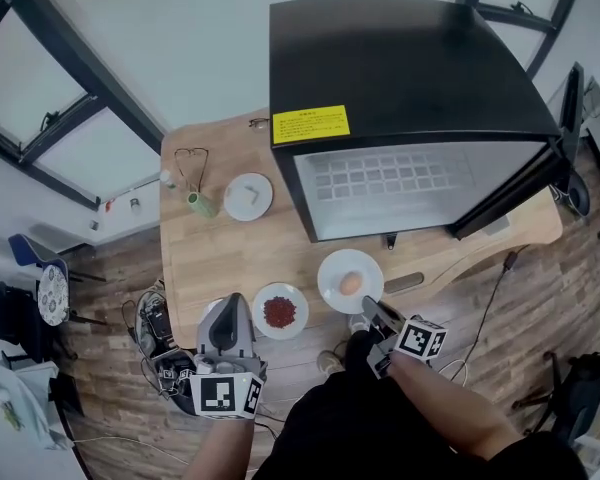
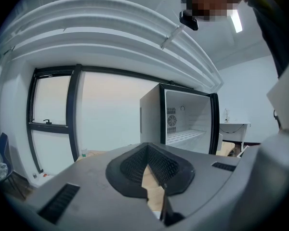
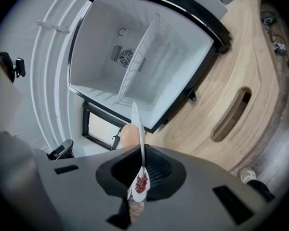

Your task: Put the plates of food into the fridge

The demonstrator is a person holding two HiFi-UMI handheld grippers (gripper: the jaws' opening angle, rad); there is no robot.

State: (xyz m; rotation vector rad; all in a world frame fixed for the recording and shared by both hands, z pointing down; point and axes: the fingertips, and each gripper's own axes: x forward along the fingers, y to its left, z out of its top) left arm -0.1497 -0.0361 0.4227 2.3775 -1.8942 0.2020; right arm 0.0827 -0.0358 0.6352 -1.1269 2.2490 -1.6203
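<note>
Right gripper [image 1: 368, 310] [image 3: 140, 153] at 5 o'clock, jaws clamped narrow on the near rim of the egg plate [image 1: 338, 268]. In the right gripper view that white plate [image 3: 136, 119] runs edge-on between the pads, with the brown egg [image 3: 128, 134] just left of it. The egg [image 1: 350, 283] sits mid-plate. Can't tell if the plate is lifted off the wooden table [image 1: 220, 258].

Left gripper [image 1: 232, 302] [image 2: 147, 149] at 7 o'clock, jaws together at the tips, nothing between them, hanging over the table's near edge.

Plate of red food [image 1: 280, 310] at 6 o'clock, just left of the egg plate and not touching it.

Black mini fridge [image 1: 400, 58] [image 3: 135, 57] at 1 o'clock, door swung open, white interior [image 1: 390, 180] facing the person, egg plate in front of the opening.

Small white plate [image 1: 248, 196] at 10 o'clock on the table. Small green item [image 1: 202, 204] just left of it, eyeglasses [image 1: 190, 158] beyond that.
</note>
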